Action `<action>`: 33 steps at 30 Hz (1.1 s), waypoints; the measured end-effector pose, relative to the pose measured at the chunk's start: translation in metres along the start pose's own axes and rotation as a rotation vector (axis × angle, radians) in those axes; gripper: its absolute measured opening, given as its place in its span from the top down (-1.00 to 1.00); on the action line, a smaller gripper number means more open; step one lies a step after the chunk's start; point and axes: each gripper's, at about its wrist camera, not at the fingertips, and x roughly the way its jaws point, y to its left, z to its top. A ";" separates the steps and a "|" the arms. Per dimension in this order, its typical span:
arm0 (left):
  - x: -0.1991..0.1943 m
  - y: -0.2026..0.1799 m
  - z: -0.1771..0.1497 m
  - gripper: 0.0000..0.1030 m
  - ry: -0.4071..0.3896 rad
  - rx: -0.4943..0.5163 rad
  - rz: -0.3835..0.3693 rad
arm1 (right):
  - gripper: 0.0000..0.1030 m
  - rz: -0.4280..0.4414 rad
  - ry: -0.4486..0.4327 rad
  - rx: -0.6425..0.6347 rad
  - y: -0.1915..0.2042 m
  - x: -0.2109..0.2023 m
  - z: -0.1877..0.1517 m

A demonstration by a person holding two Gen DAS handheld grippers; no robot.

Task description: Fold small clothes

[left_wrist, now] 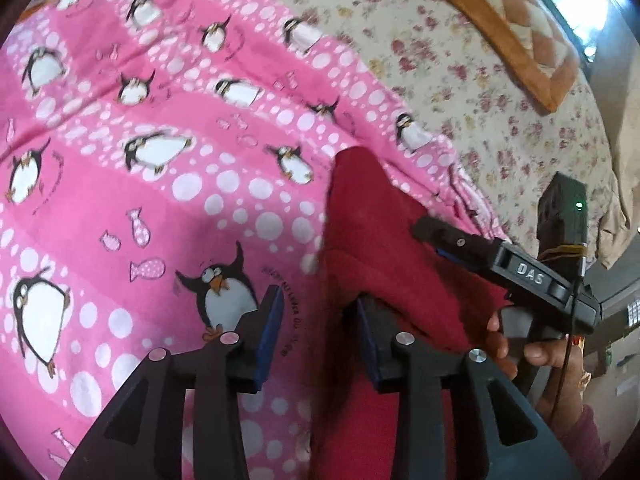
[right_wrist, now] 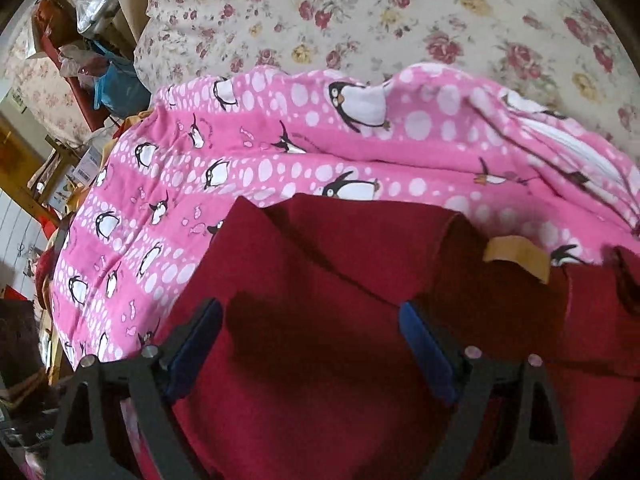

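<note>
A dark red garment [right_wrist: 320, 280] lies on a pink penguin-print blanket [right_wrist: 280, 152], partly folded, with a fold edge running across it. A yellow-tan label [right_wrist: 516, 258] shows at its right. In the left wrist view the red garment [left_wrist: 372, 232] rises in a peak beside my left gripper [left_wrist: 320, 320], which is open with the cloth edge at its right finger. My right gripper [right_wrist: 312, 340] is open, hovering just over the red cloth. The right gripper also shows in the left wrist view [left_wrist: 452, 240], its finger on the red cloth, a hand holding it.
The blanket lies on a floral bedsheet [right_wrist: 400, 12]. A brown patchwork cushion [left_wrist: 512, 20] lies at the far right in the left wrist view. Cluttered shelves and bags [right_wrist: 92, 60] stand beyond the bed's left edge.
</note>
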 end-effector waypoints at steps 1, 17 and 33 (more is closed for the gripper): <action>0.000 -0.003 0.000 0.72 -0.006 0.017 0.008 | -0.81 -0.006 -0.002 0.008 -0.001 -0.003 0.000; 0.026 -0.007 0.019 1.00 -0.040 -0.048 -0.019 | -0.83 0.062 -0.079 0.183 -0.049 -0.112 -0.094; -0.015 0.013 0.016 0.71 -0.095 -0.027 0.104 | -0.84 -0.096 -0.098 0.118 -0.046 -0.120 -0.084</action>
